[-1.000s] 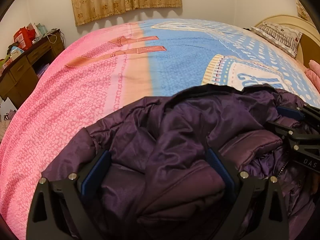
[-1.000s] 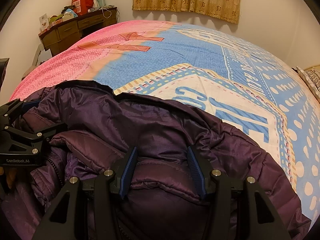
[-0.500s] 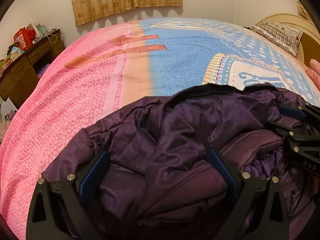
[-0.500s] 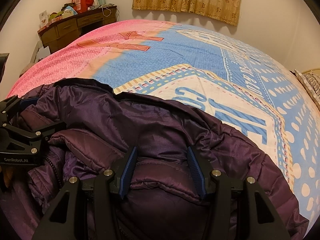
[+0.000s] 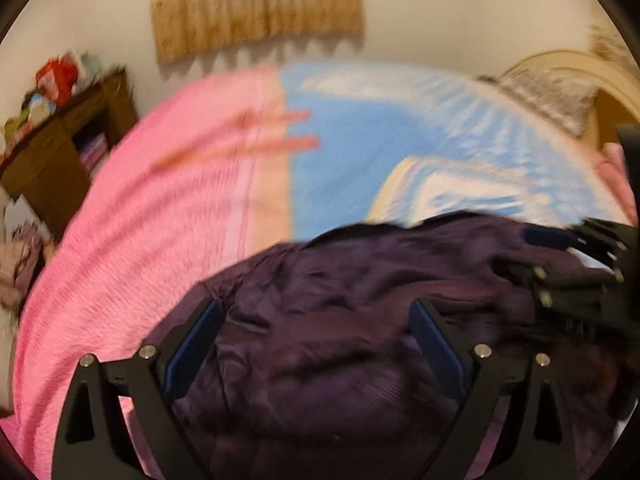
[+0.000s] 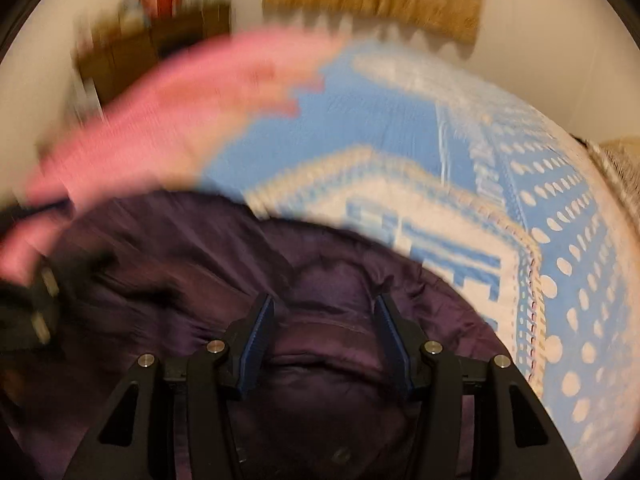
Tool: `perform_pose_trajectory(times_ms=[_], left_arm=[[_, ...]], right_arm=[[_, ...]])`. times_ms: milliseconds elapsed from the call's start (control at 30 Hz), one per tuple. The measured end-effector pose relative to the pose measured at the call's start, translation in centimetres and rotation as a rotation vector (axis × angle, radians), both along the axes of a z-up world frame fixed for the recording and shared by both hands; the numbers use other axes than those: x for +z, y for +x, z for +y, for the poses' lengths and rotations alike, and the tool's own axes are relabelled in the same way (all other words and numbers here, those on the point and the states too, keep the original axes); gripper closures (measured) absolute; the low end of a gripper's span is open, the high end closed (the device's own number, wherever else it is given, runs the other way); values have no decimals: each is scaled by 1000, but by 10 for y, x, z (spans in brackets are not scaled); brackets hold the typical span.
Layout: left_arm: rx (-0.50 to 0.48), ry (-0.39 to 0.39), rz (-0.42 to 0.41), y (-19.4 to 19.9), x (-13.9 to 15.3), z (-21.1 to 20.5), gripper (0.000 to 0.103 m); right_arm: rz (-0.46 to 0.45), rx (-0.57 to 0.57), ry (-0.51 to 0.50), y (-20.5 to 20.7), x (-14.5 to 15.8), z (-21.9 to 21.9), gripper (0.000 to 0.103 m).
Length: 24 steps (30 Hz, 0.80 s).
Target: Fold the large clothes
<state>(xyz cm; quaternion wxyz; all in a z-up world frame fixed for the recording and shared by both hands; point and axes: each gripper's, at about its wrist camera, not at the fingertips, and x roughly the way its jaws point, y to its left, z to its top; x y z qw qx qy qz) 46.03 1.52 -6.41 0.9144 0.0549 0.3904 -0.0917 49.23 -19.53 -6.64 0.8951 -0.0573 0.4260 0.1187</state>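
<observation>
A dark purple padded jacket (image 5: 340,320) lies bunched on the near part of the bed (image 5: 180,208); it also shows in the right wrist view (image 6: 200,272). My left gripper (image 5: 316,340) has its jaws wide apart with a thick fold of jacket between them; whether the pads press it I cannot tell. My right gripper (image 6: 324,336) is shut on a narrower fold of the jacket. The right gripper also shows at the right edge of the left wrist view (image 5: 580,272), and the left gripper shows blurred at the left edge of the right wrist view (image 6: 36,308). Both views are motion-blurred.
The bed (image 6: 440,140) has a pink, blue and white patterned cover. A brown desk (image 5: 60,148) with clutter stands at the far left. A curtain (image 5: 256,4) hangs on the far wall. A pillow (image 5: 552,96) and headboard are at the right.
Both grippers have lifted and swung with the jacket; the views are now blurred and more of the far wall shows. The jaw gaps look unchanged.
</observation>
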Motion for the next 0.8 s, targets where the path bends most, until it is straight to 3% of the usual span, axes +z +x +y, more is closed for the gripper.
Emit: perform_pose_trajectory(times_ms=[167,333,400,533,600,667,800], left_arm=[[-60,-42,-88,-81,32,12,1],[-87,-58,-118,-145,24,23,1],[-85,-39,-130,-160,9,25,0],[-40,115,-70,-153,-46,18,0],[-7,84,6,-142,-67,24,0],[13,39,17,-138,-69,28,0],[12,97,15,-136,-75,18,0]], right_arm=[[-90,35,59,-78,43,-26,43],[-121,4,132,-162,52,-54,40],[-115,17,167,-195,37,-54,39],[-15,35,138,-214,-14,-41,39],[36,-6,95,-213,-44,-40,39],[23,-18,95,-214,-58,-43,39],[12,-29,49,-211,-66,-39,38]])
